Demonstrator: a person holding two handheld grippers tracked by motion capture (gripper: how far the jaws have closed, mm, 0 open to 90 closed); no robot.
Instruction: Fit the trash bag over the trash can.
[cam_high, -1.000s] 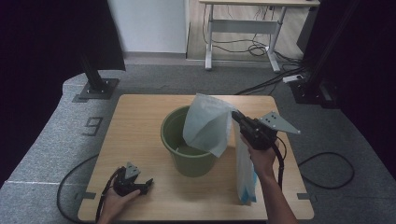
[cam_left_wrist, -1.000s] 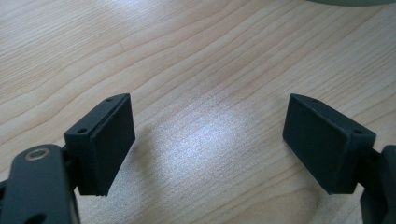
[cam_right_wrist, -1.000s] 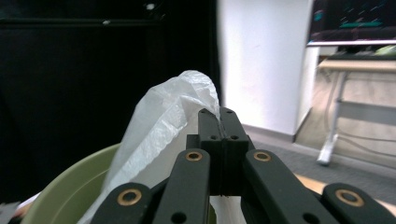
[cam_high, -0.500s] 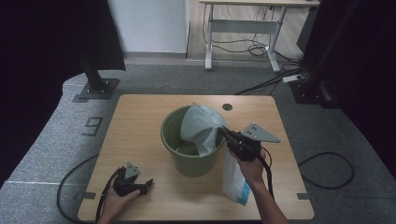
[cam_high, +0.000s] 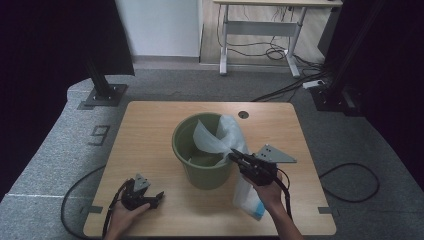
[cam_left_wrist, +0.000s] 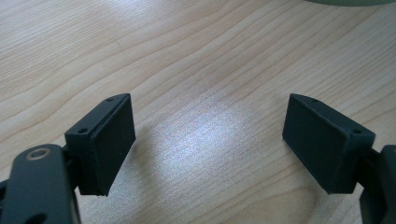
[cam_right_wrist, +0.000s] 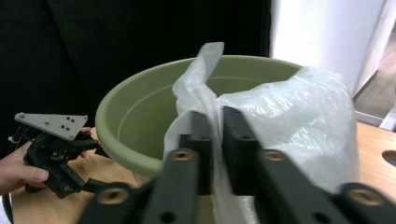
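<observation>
Right tongs (cam_high: 235, 156) at the near-right rim of the green bucket (cam_high: 200, 172), jaws just eased apart a little, thin plastic bag (cam_high: 227, 137) between them with the pads close against its bunched film; bag draped over that rim, partly inside. Left tongs (cam_high: 156, 197) low over the bench (cam_high: 150, 125) at its near-left, wide open, holding nothing.

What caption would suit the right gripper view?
Right hand-held gripper feeding a clear plastic bag into a green bucket.
</observation>
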